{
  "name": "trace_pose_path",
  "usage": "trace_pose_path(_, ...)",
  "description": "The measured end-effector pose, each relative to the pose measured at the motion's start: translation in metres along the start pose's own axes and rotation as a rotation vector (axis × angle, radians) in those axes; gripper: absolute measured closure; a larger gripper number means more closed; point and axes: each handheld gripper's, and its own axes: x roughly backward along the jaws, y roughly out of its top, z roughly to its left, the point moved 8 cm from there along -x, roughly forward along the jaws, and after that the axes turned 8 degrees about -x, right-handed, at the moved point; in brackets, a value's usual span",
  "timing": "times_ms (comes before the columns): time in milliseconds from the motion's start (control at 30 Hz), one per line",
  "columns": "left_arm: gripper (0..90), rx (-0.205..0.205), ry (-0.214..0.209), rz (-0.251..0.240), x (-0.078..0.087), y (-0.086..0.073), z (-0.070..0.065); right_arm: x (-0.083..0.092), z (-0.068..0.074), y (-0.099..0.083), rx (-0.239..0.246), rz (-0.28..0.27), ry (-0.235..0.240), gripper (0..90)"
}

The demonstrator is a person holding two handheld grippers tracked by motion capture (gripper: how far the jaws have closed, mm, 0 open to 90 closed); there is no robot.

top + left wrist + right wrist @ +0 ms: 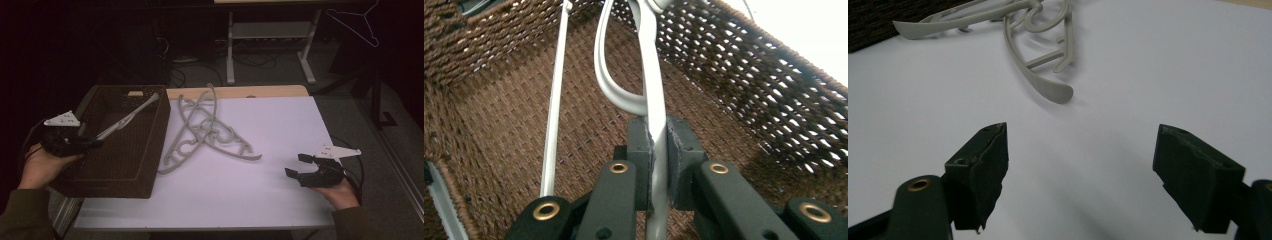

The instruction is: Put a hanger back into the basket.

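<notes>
The left tool (75,142) is clamped on a grey hanger (131,116) over the basket (159,130) (lower it flat before releasing); the right tool (302,167) hovers, jaws apart.

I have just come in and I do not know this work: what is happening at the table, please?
A person holds a gripper in each hand. The left gripper is shut on a grey hanger inside the brown woven basket. More hangers lie tangled on the white table. The right gripper is open above the table, holding nothing.
</notes>
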Motion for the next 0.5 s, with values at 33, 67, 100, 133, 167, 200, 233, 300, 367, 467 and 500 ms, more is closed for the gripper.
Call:
trace_pose_path(33,82.4,0.005,-0.003,0.000,-0.002,-0.001,0.001,-0.001,0.000,0.000,-0.004,0.003,-0.001,21.7)
trace_pose_path(67,82.4,-0.006,-0.004,0.002,-0.004,-0.001,0.002,-0.001,0.000,0.000,-0.004,0.003,-0.001,21.7)
trace_pose_path(100,82.4,-0.006,-0.005,0.007,-0.007,-0.001,0.002,-0.001,0.000,0.000,-0.003,0.002,-0.002,21.7)
trace_pose_path(133,82.4,-0.011,-0.009,0.017,-0.010,-0.001,0.002,-0.001,0.001,0.000,-0.001,0.002,-0.002,21.7)
trace_pose_path(167,82.4,-0.017,-0.014,0.026,-0.013,-0.002,0.002,-0.001,0.001,0.000,-0.002,0.002,-0.002,21.7)
trace_pose_path(200,82.3,-0.014,-0.022,0.031,-0.016,-0.003,0.003,-0.001,0.001,0.000,-0.002,0.002,-0.003,21.7)
trace_pose_path(233,82.3,-0.007,-0.034,0.041,-0.021,-0.005,0.003,-0.001,0.000,0.000,-0.002,0.003,-0.005,21.7)
trace_pose_path(300,82.3,-0.003,-0.039,0.045,-0.024,-0.006,0.002,0.000,-0.001,0.000,-0.001,0.002,-0.005,21.7)
trace_pose_path(367,82.3,0.002,-0.049,0.051,-0.028,-0.008,0.001,0.000,-0.002,0.000,-0.003,0.000,-0.006,21.7)
trace_pose_path(467,82.2,0.017,-0.074,0.066,-0.036,-0.013,-0.001,0.001,-0.002,0.000,-0.004,0.000,-0.008,21.7)
trace_pose_path(500,82.2,0.017,-0.080,0.070,-0.038,-0.014,-0.002,0.001,-0.002,0.000,-0.004,0.000,-0.009,21.7)
